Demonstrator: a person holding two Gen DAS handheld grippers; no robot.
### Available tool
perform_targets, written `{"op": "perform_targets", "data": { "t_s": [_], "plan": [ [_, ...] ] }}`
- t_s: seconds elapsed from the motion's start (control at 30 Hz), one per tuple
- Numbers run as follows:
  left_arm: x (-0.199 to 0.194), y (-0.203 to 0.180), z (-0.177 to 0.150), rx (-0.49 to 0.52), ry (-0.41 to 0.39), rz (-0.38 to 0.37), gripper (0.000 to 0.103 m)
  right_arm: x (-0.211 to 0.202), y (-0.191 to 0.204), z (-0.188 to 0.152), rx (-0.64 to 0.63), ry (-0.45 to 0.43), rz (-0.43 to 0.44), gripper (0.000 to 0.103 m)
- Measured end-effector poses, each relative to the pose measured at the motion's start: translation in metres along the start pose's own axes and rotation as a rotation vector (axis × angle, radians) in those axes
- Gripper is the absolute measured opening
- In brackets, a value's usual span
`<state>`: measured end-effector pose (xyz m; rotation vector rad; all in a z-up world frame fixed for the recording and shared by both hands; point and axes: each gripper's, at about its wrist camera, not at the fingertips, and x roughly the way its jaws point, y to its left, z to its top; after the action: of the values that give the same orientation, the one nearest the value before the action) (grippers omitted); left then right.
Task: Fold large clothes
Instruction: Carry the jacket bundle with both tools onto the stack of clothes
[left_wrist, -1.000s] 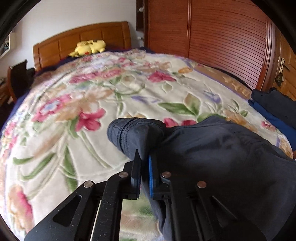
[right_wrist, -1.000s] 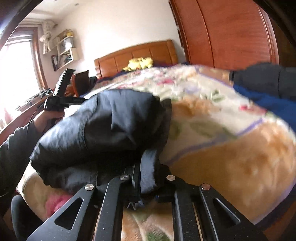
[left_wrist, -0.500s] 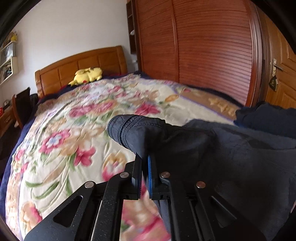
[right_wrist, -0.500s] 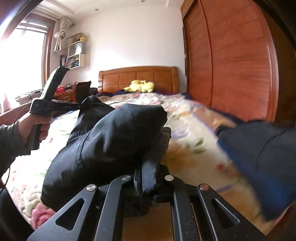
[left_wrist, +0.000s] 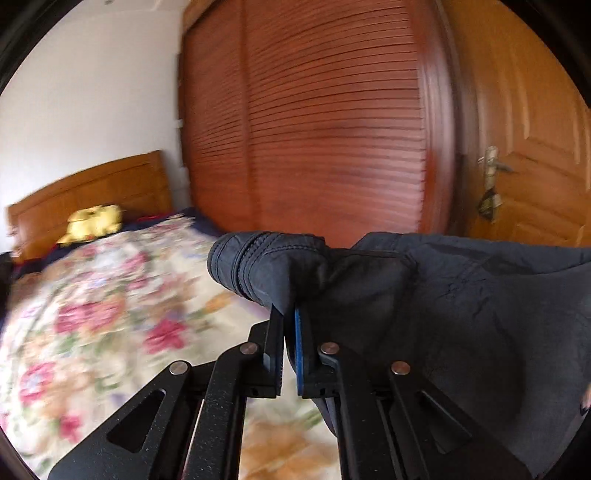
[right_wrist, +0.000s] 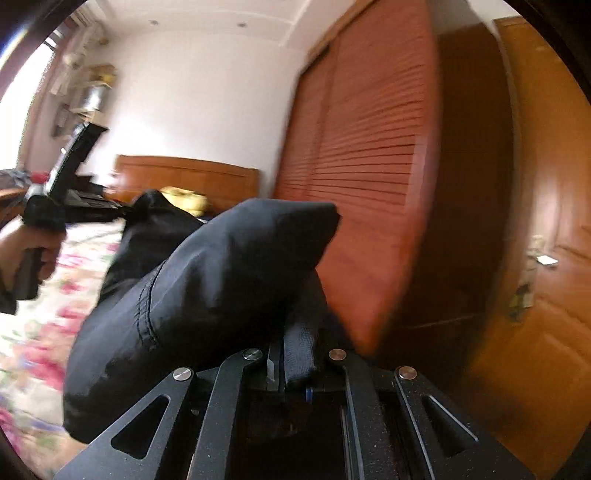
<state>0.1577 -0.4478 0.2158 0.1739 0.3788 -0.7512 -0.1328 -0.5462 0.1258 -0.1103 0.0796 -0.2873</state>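
A dark navy jacket (left_wrist: 461, 302) hangs in the air between both grippers, above the floral bedspread (left_wrist: 92, 314). My left gripper (left_wrist: 289, 314) is shut on a stitched cuff or hem of it, and the cloth spreads away to the right. My right gripper (right_wrist: 286, 347) is shut on another bunched edge of the same jacket (right_wrist: 207, 295), which bulges up in front of the camera. In the right wrist view the left gripper (right_wrist: 125, 212) shows at the far left, held in a person's hand (right_wrist: 22, 251), with the jacket stretched from it.
A slatted wooden wardrobe (left_wrist: 325, 122) fills the wall ahead, with a wooden door and handle (left_wrist: 491, 177) to its right. At the far end of the bed are a wooden headboard (left_wrist: 92, 192) and a yellow plush toy (left_wrist: 92, 221). Wall shelves (right_wrist: 85, 96) hang near the window.
Both grippers have risen and swung right, lifting the jacket off the bed. The wardrobe and door now fill the views, and the dark clothes pile at the right has left the frame.
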Motion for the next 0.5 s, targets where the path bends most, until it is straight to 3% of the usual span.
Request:
{"op": "perform_targets", "data": {
  "t_s": [0.17,0.27,0.33,0.4,0.47,0.5],
  "plan": [
    [0.065,-0.07,-0.003,0.015,0.056,-0.107,0.005,0.004,-0.051,-0.03,0.043,0.089,-0.156,0.006],
    [0.1,-0.099,-0.033,0.053,0.162,-0.127,0.005,0.02,-0.067,-0.061,0.11,0.176,-0.184,0.006],
    [0.103,-0.105,-0.049,0.099,0.172,-0.072,0.005,0.032,-0.07,-0.08,0.132,0.232,-0.179,0.006],
    [0.097,-0.101,-0.063,0.109,0.183,-0.088,0.007,0.033,-0.066,-0.086,0.167,0.231,-0.179,0.007],
    [0.085,-0.092,-0.071,0.105,0.196,-0.109,0.018,0.021,-0.061,-0.09,0.188,0.213,-0.186,0.008],
    [0.078,-0.088,-0.073,0.108,0.193,-0.114,0.024,0.025,-0.061,-0.088,0.192,0.209,-0.196,0.014]
  ]
}}
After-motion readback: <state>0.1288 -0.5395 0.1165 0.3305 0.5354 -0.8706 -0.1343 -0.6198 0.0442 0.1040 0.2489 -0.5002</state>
